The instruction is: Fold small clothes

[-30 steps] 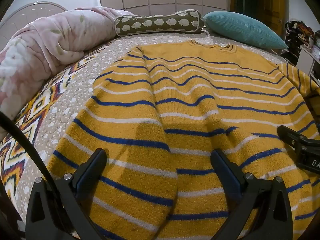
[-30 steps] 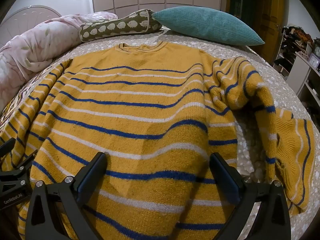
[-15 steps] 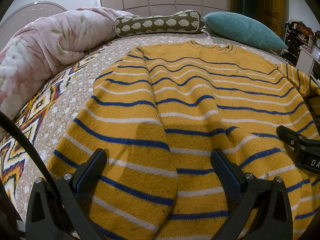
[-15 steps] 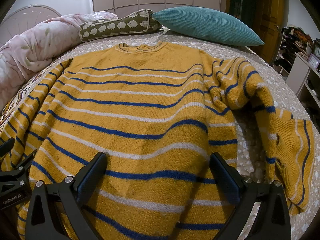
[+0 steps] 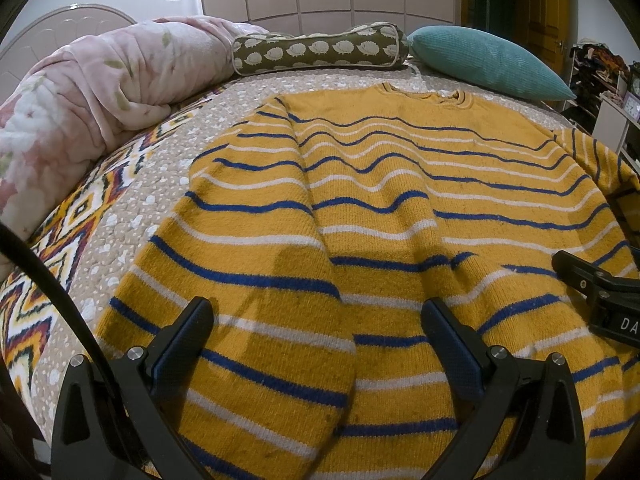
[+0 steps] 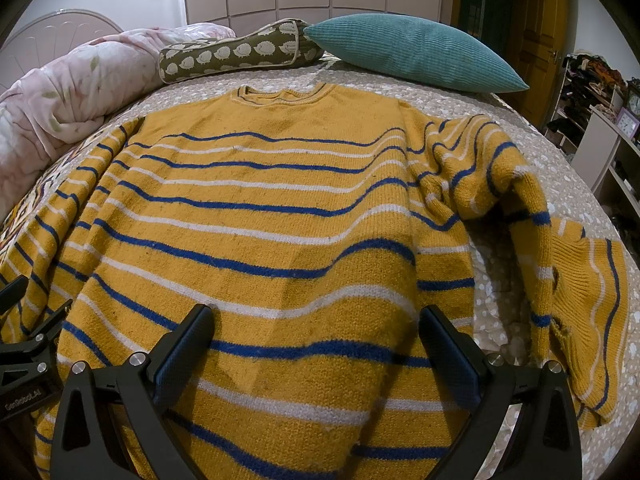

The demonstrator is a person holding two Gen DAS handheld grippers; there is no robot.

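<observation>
A yellow sweater [image 5: 380, 200] with blue and white stripes lies flat on the bed, collar at the far end; it also shows in the right wrist view [image 6: 280, 208]. Its left sleeve [image 5: 248, 264] lies folded along the body. Its right sleeve [image 6: 560, 264] lies crumpled out to the right. My left gripper [image 5: 316, 332] is open and empty over the lower left hem. My right gripper [image 6: 316, 332] is open and empty over the lower middle hem. Each gripper shows at the edge of the other's view, the right one [image 5: 600, 292] and the left one [image 6: 24, 340].
A pink floral duvet [image 5: 80, 112] is heaped at the left. A hedgehog-print bolster [image 5: 320, 50] and a teal cushion [image 6: 412, 56] lie beyond the collar. The patterned bedspread [image 5: 80, 224] is bare at the left. Shelves [image 6: 600, 128] stand right of the bed.
</observation>
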